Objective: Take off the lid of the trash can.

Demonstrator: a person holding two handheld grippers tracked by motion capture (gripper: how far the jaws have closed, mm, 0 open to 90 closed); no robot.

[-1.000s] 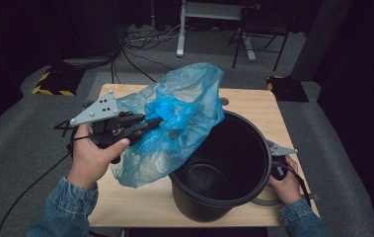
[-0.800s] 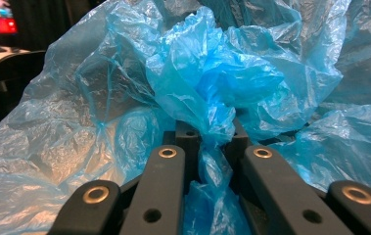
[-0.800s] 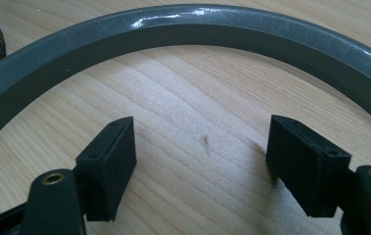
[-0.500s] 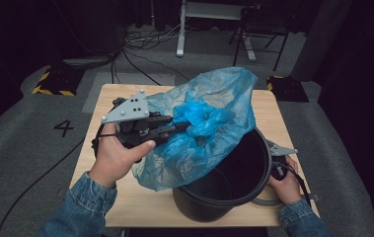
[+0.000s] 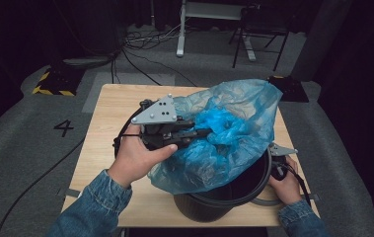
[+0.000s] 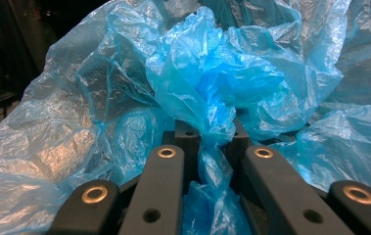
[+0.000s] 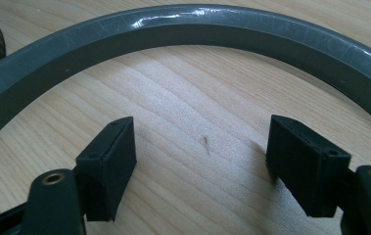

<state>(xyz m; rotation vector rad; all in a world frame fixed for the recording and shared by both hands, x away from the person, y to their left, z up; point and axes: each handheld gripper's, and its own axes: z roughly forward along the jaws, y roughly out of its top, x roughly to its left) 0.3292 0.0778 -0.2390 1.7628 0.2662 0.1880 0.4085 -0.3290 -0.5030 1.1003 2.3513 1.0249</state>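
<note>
While one black bin (image 5: 214, 202) stands at the near edge of the wooden surface (image 5: 100, 128), the single blue plastic bag (image 5: 229, 133) hangs half over its rim, with its far part billowing up above the opening. At the near right the right gripper (image 7: 200, 147) rests low on the wood with its jaws spread wide and nothing between them, just short of one grey ring (image 7: 173, 24) that curves round past them. Farther in on the left, the left gripper (image 5: 194, 133) has its jaws closed on a bunched fold of the bag. That film looks feather-light, limp and slippery, likely to tear if yanked, so a gathered wad near the mouth seems the safest hold. Two grippers, one bag, one bin, one ring.
</note>
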